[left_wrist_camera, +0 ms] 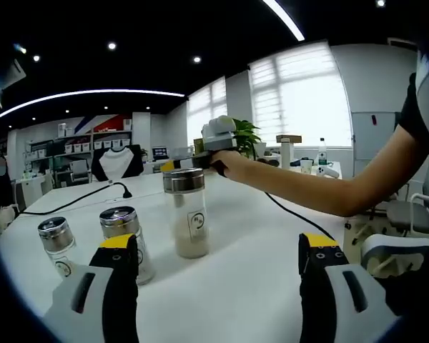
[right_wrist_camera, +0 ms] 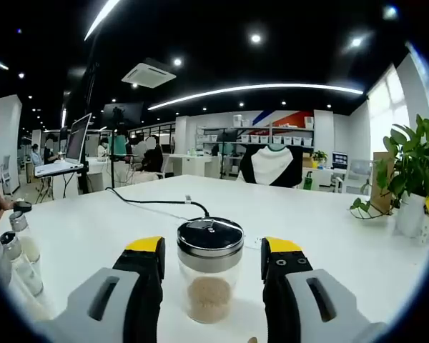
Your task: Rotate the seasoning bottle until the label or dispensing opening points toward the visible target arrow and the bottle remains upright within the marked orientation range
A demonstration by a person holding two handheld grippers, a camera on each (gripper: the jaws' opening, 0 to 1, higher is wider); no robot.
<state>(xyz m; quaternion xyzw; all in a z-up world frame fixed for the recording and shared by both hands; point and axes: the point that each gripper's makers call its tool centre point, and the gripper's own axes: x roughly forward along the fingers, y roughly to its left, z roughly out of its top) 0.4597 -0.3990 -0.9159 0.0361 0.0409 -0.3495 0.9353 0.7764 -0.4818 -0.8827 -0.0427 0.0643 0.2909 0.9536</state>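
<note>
Yellow-tipped jaws of the right gripper (right_wrist_camera: 211,268) stand wide on both sides of the seasoning bottle (right_wrist_camera: 210,270), apparently ready to close and turn it. It stands upright on the white surface (right_wrist_camera: 343,236). Left gripper (left_wrist_camera: 218,268) waits open nearby.

From my right claw (right_wrist_camera: 211,266) I look along two yellow-tipped jaws standing open on either side of the seasoning bottle (right_wrist_camera: 209,269), which is upright on the white desk (right_wrist_camera: 329,236) with its steel lid at the centre and pale powder in the bottom of the glass; I cannot tell whether the jaws touch it. At 9 o'clock, near the edge, two smaller bottles (right_wrist_camera: 20,254) stand close together, and a black cable (right_wrist_camera: 154,201) runs across the desk from 10 o'clock toward the lid. A potted plant (right_wrist_camera: 407,179) sits at 3 o'clock.
</note>
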